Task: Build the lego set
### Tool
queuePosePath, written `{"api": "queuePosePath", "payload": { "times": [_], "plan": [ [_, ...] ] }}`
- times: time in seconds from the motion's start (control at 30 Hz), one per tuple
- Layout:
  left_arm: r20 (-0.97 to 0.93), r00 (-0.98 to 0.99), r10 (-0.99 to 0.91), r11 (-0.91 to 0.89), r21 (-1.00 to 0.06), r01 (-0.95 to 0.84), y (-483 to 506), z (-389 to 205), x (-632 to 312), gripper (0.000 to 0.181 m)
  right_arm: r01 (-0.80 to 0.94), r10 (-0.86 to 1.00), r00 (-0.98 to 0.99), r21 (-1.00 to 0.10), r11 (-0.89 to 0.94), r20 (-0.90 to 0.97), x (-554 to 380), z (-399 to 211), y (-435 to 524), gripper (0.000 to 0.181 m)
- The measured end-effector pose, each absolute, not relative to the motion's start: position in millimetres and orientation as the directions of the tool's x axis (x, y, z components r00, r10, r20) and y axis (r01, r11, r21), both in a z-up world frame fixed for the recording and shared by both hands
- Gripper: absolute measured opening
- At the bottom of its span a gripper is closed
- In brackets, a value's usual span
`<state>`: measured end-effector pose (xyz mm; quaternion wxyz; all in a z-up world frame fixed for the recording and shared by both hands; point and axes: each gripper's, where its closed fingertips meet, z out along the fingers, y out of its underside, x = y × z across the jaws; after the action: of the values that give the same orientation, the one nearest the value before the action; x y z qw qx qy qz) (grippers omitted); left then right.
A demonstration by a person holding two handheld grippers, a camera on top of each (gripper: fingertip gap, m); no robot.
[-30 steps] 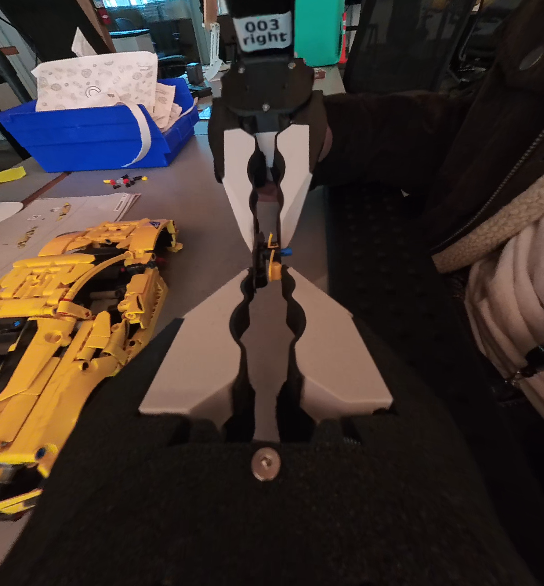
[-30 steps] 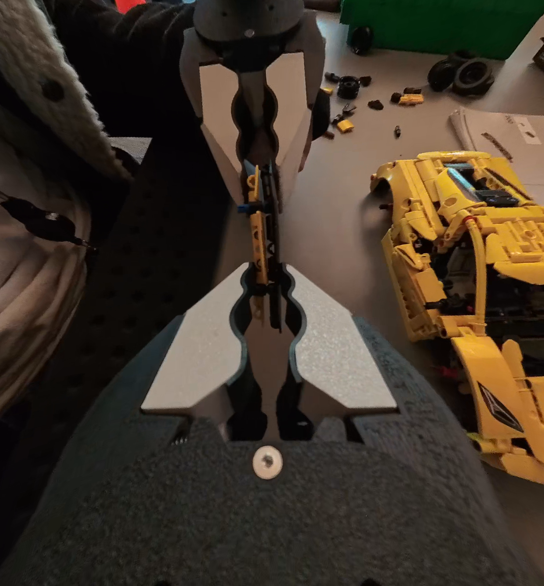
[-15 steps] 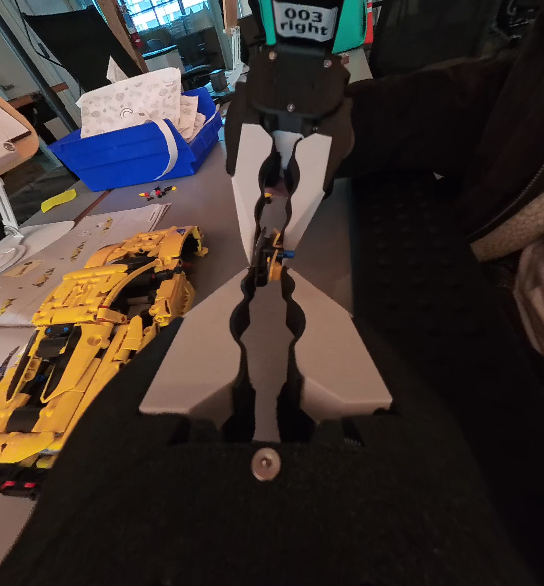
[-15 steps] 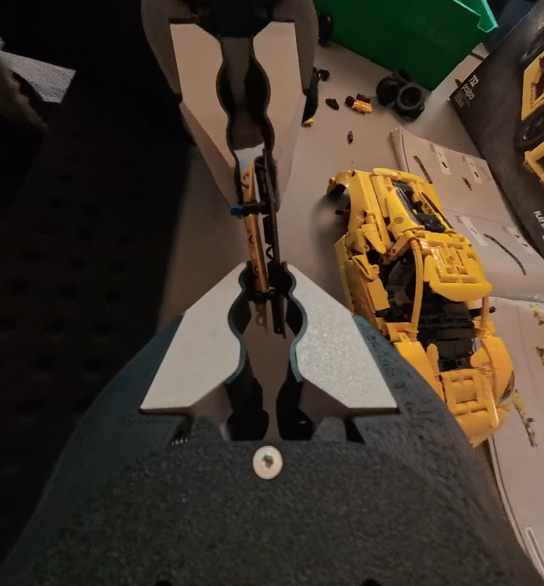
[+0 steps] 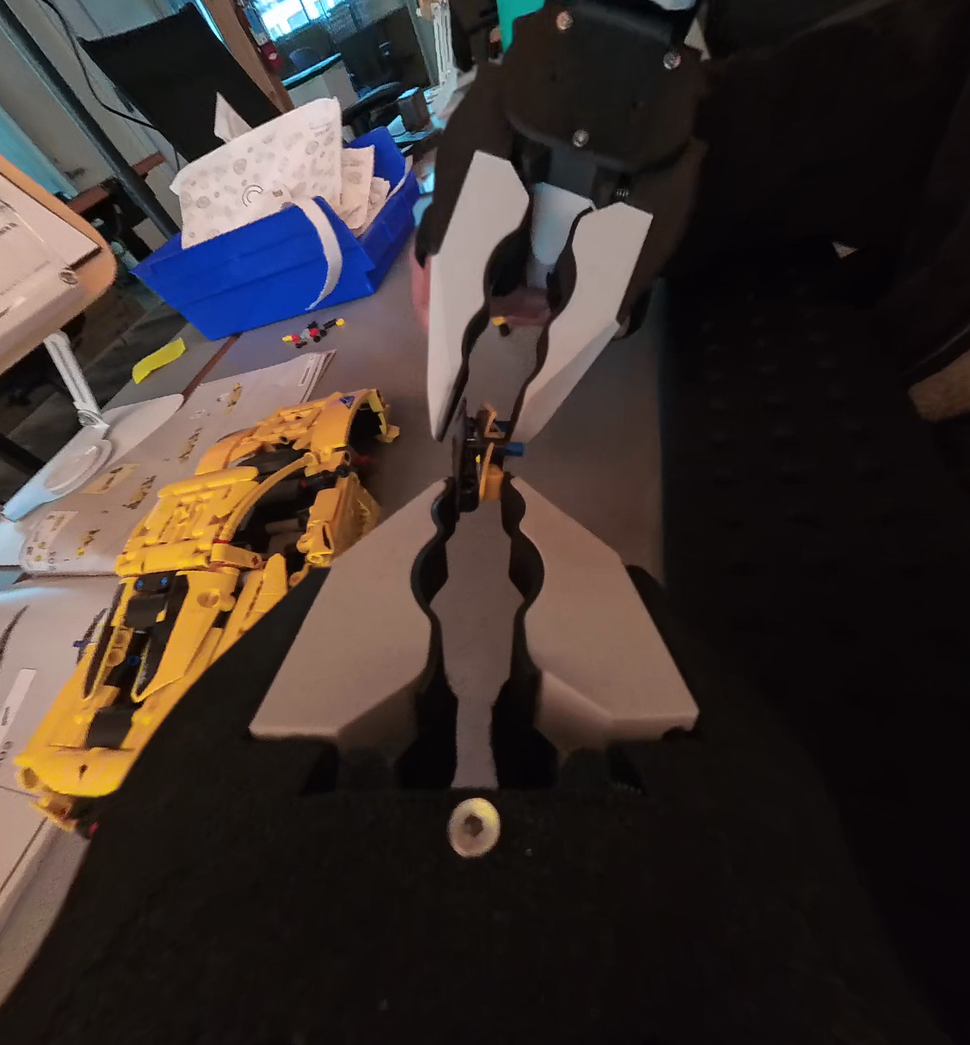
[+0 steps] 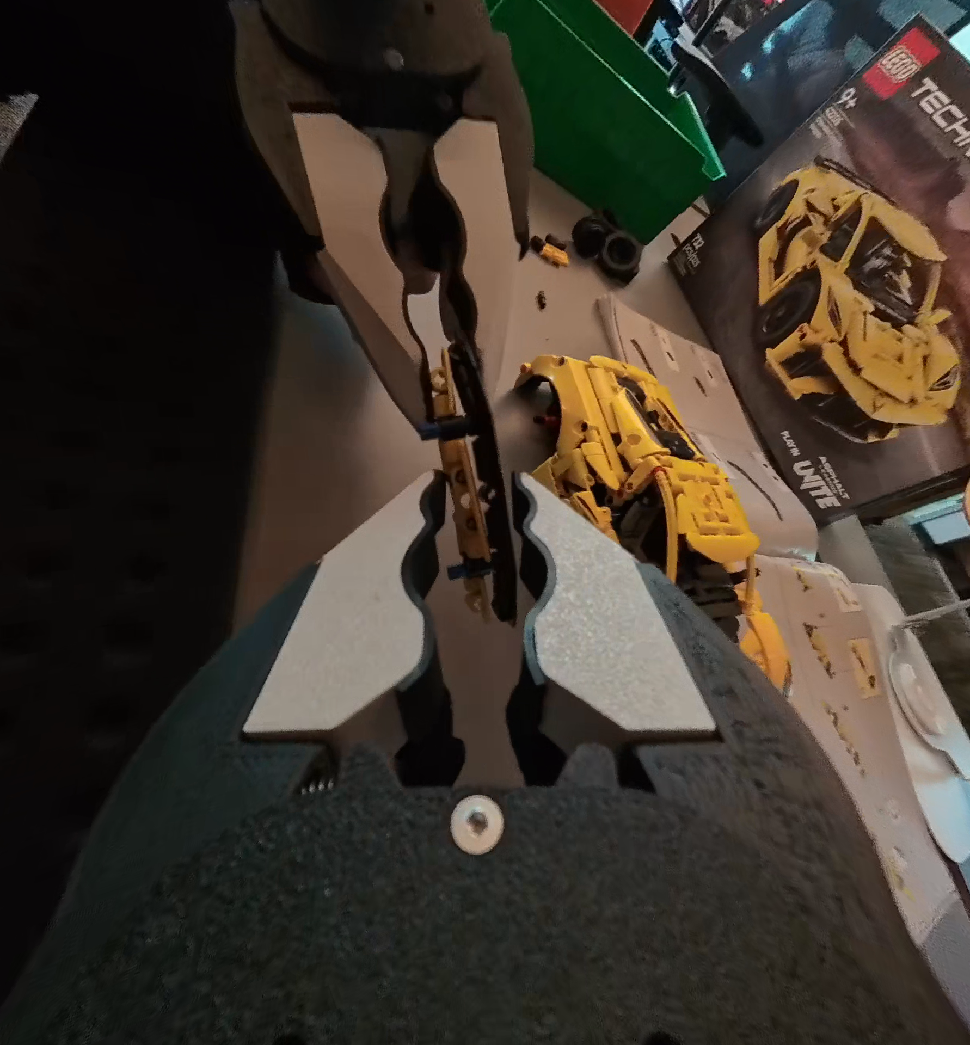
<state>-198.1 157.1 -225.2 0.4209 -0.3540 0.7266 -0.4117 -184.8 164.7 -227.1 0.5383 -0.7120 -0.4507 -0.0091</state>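
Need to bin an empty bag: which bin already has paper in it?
The blue bin, with white printed paper sticking out of its top; the green bin shows no paper.

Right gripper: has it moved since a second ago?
Yes. The right gripper has drawn up and back from the yellow car on the table: the car looks smaller, and the box behind it now shows.

Each gripper has two pale grey wedge-shaped fingers [image 5: 358, 633] with wavy black inner pads, set into a rough black textured body with a silver screw [image 5: 474, 827] at six o'clock. The right gripper [image 5: 480, 421] at twelve o'clock has a black housing with small screws. The person wears dark sleeves [image 5: 811, 186].
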Motion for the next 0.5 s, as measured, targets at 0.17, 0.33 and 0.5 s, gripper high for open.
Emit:
{"api": "queuePosePath", "payload": {
  "times": [0.17, 0.33, 0.5],
  "plan": [
    [-0.370, -0.449, -0.813, 0.483, -0.860, -0.166, 145.5, -236.5, -199.2, 0.015, 0.642, 0.728, 0.563, -0.761, -0.089, 0.390, -195.7, -243.5, 156.1, 0.020],
    [-0.374, -0.448, -0.812, 0.478, -0.866, -0.145, 144.4, -231.6, -199.9, 0.015, 0.642, 0.758, 0.541, -0.761, -0.093, 0.363, -196.5, -239.1, 155.0, 0.017],
    [-0.390, -0.443, -0.807, 0.500, -0.851, -0.161, 145.0, -235.8, -198.7, 0.014, 0.661, 0.762, 0.532, -0.744, -0.101, 0.369, -195.3, -244.8, 155.4, 0.016]
  ]
}}
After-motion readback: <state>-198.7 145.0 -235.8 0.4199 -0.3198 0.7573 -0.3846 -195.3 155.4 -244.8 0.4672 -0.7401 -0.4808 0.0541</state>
